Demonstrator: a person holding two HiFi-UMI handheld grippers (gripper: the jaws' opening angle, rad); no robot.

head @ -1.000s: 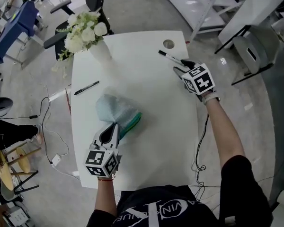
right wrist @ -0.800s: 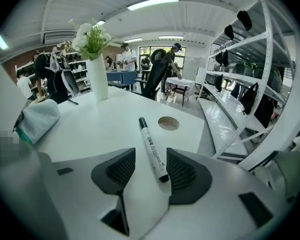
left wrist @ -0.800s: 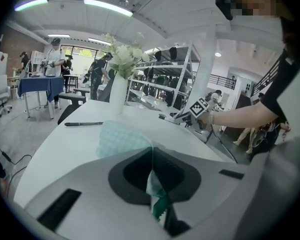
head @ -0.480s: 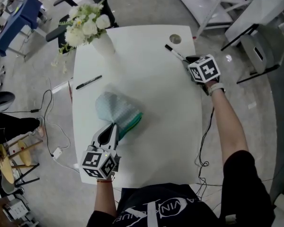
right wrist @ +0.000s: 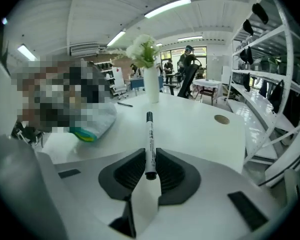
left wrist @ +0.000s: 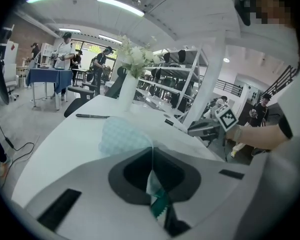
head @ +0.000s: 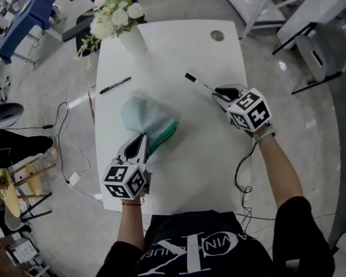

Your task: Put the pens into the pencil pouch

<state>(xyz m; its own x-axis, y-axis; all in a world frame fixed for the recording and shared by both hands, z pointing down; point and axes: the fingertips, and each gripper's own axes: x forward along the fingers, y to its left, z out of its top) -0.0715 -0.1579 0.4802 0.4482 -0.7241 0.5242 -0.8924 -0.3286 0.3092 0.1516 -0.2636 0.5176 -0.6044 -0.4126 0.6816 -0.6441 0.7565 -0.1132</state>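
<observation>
1 black pen (head: pixel 115 85) lies loose; right gripper's (head: pixel 219 92) just-closing jaws pinch 1 white pen (head: pixel 200 85), left gripper (head: pixel 140 145) 1 pouch (head: pixel 143 114).

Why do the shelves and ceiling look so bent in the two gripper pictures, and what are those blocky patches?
Right gripper view: a wide-angle lens bows the shelving and blackens the corners, the pen is sharp, and the blocky patch was added afterwards to hide faces. Left gripper view: same bowing, another patch top right, glaring ceiling lights. Head view: little bending, bright white table.
</observation>
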